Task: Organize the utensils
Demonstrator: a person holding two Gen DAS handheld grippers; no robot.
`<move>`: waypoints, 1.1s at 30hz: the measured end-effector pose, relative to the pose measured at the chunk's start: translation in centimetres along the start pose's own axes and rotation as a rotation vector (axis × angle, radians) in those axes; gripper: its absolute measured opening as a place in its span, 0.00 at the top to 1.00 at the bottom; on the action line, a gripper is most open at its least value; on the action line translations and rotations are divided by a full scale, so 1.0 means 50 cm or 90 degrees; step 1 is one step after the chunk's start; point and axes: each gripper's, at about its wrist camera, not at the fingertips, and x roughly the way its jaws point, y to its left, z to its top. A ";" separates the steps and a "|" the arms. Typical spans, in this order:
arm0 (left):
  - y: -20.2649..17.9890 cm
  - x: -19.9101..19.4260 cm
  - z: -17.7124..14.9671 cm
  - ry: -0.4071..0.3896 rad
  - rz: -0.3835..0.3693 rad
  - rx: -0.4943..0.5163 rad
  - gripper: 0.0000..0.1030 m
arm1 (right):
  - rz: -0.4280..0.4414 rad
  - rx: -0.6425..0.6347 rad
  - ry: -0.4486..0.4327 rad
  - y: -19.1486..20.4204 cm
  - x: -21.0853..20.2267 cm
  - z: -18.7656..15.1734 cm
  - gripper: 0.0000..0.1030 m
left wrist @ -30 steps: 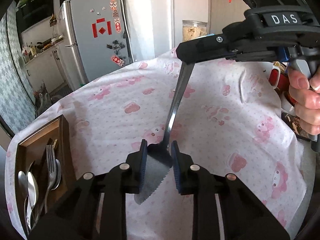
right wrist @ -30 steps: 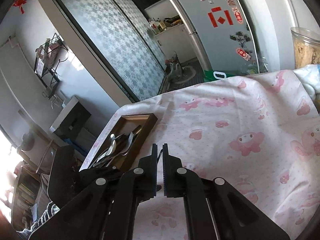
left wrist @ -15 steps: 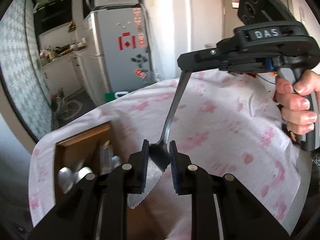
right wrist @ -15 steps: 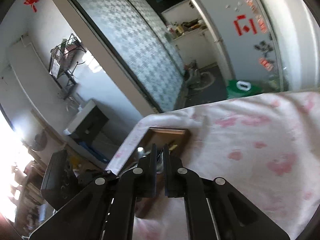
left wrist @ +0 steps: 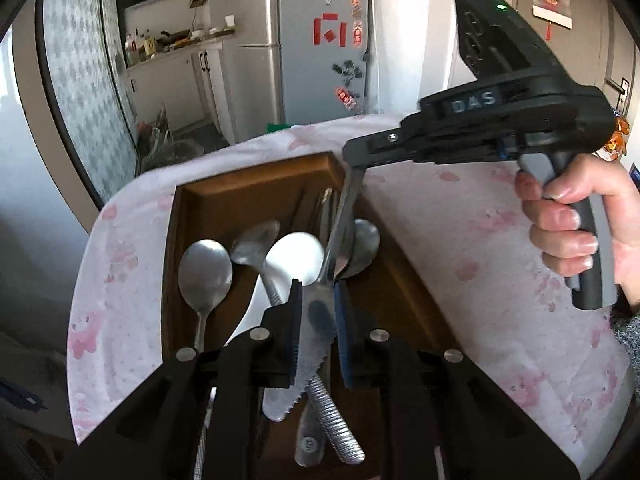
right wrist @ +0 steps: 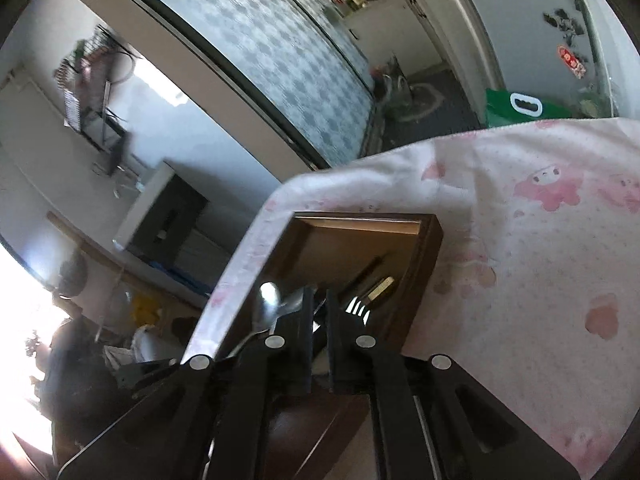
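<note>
Both tongs gripping serrated steel knife (left wrist: 316, 320) by blade and handle, over wooden tray (left wrist: 256, 184)

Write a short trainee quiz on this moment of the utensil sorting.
1. True or false: the knife lies flat on the tablecloth.
2. Which lie in the tray? A spoons B cups C plates
3. What grips the knife's handle end?
Key: 1 false: it hangs over the tray, its blade between the left gripper's jaws, which have just been closing. 2 A. 3 the right gripper.
</note>
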 end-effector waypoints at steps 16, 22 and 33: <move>-0.030 -0.120 -0.074 -0.090 -0.031 -0.029 0.03 | -0.101 -0.152 -0.011 0.081 -0.060 -0.113 0.08; -0.046 -0.162 -0.122 -0.140 -0.016 -0.037 0.03 | -0.122 -0.203 -0.123 0.125 -0.168 -0.223 0.03; -0.045 -0.228 -0.190 -0.275 0.037 -0.071 0.03 | -0.180 -0.302 -0.297 0.160 -0.251 -0.390 0.03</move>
